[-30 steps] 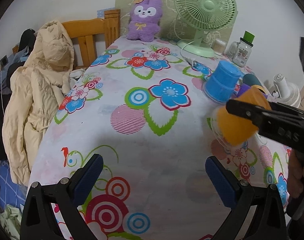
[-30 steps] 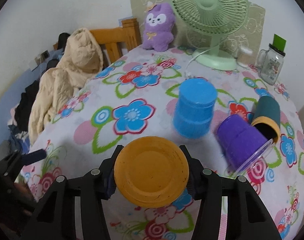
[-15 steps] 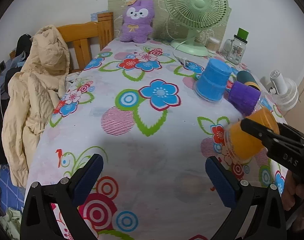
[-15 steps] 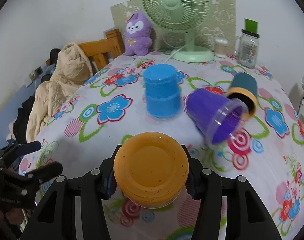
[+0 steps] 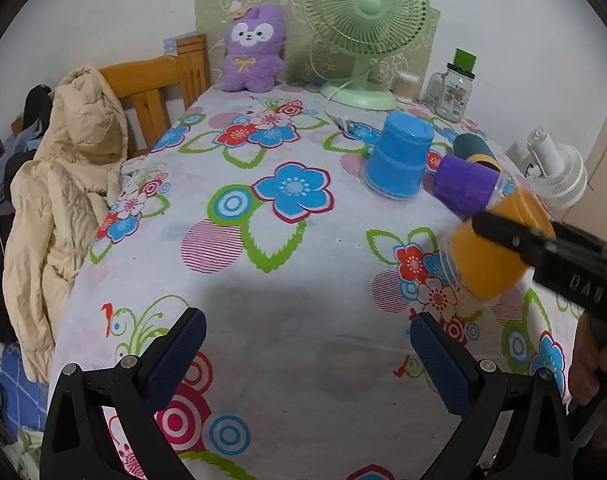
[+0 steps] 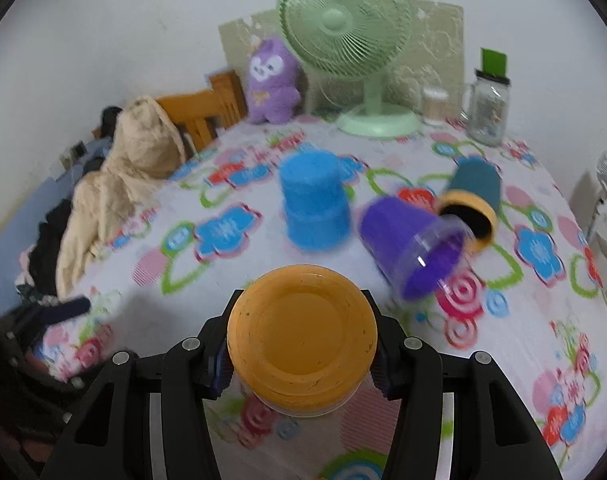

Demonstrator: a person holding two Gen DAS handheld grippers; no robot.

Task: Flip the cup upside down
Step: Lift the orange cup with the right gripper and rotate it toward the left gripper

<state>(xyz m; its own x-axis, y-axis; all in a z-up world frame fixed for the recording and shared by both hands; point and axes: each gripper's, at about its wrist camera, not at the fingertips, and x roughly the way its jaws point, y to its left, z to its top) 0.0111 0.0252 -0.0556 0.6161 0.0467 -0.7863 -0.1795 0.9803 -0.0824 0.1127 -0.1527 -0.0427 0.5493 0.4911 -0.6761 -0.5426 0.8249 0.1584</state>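
Observation:
My right gripper (image 6: 301,364) is shut on an orange cup (image 6: 301,336), its flat base turned toward the camera and its mouth down toward the flowered tablecloth (image 6: 523,320). In the left wrist view the orange cup (image 5: 491,256) hangs tilted, low over the cloth at the right, clamped by the right gripper's black finger. My left gripper (image 5: 307,354) is open and empty over the table's near edge. A blue cup (image 6: 315,200) stands upside down. A purple cup (image 6: 407,236) and a teal cup (image 6: 473,196) lie on their sides.
A green fan (image 5: 363,32), a purple plush toy (image 5: 253,48) and a glass jar (image 5: 455,88) stand at the table's far end. A wooden chair (image 5: 159,84) draped with a beige jacket (image 5: 63,168) is on the left. A small white fan (image 5: 555,172) is off the right side.
The right gripper has carried the orange cup lower and nearer the cloth, tipping its mouth further down. The left gripper has stayed open and has hardly moved.

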